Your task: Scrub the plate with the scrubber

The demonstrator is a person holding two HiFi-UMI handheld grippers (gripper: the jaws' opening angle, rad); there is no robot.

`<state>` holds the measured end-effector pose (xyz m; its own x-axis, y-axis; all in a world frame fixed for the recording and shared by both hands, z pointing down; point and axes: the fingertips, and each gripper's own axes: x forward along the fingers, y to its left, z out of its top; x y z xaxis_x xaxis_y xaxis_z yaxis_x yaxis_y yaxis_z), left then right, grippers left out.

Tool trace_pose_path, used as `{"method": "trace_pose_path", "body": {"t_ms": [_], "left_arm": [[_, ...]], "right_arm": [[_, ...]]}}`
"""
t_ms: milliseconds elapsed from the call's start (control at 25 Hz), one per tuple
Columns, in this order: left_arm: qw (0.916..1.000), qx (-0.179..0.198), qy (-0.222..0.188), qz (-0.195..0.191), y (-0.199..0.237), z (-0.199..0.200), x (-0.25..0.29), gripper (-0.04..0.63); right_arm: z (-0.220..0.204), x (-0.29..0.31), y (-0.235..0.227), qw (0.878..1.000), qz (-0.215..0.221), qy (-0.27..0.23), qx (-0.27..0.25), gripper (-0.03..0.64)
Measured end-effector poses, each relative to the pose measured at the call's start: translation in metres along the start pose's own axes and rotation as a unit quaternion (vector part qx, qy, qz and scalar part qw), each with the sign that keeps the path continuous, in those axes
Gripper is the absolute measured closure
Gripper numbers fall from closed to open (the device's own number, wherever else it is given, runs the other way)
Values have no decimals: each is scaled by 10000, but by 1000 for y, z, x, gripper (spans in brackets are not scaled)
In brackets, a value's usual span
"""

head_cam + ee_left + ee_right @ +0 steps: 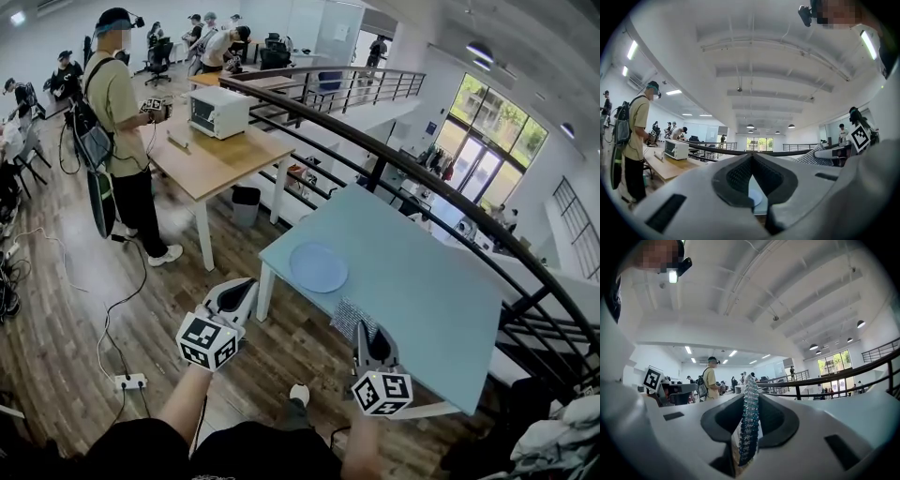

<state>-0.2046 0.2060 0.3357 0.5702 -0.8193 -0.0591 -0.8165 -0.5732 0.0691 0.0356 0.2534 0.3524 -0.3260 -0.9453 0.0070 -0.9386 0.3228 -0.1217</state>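
Note:
A round pale-blue plate (318,267) lies near the left end of the light-blue table (422,291). A sparkly teal-grey mesh scrubber (352,317) rests over the table's near edge, just in front of the plate. My right gripper (368,332) is shut on the scrubber, which stands edgewise between the jaws in the right gripper view (749,420). My left gripper (245,286) hangs shut and empty over the floor, left of the table. In the left gripper view the plate (755,197) peeks through below the closed jaws, and the scrubber (810,156) shows at right.
A wooden table (211,161) with a white toaster oven (217,111) stands to the far left, a person (120,122) beside it. A dark railing (394,155) runs behind the blue table. A bin (246,204) and a power strip (129,382) sit on the floor.

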Motion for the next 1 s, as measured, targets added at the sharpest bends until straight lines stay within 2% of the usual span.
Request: {"method": "trace_pose_path", "body": {"t_ms": [160, 400, 1000], "left_arm": [[9998, -141, -71, 119, 11, -5, 15, 591], [9993, -73, -115, 360, 27, -1, 46, 591], [9973, -123, -18, 721, 56, -4, 158, 591]], "right_arm": [[-6, 23, -15, 9999, 123, 31, 49, 534], [2, 64, -36, 9990, 444, 20, 96, 534], [12, 176, -116, 9961, 848, 188, 162, 534]]}}
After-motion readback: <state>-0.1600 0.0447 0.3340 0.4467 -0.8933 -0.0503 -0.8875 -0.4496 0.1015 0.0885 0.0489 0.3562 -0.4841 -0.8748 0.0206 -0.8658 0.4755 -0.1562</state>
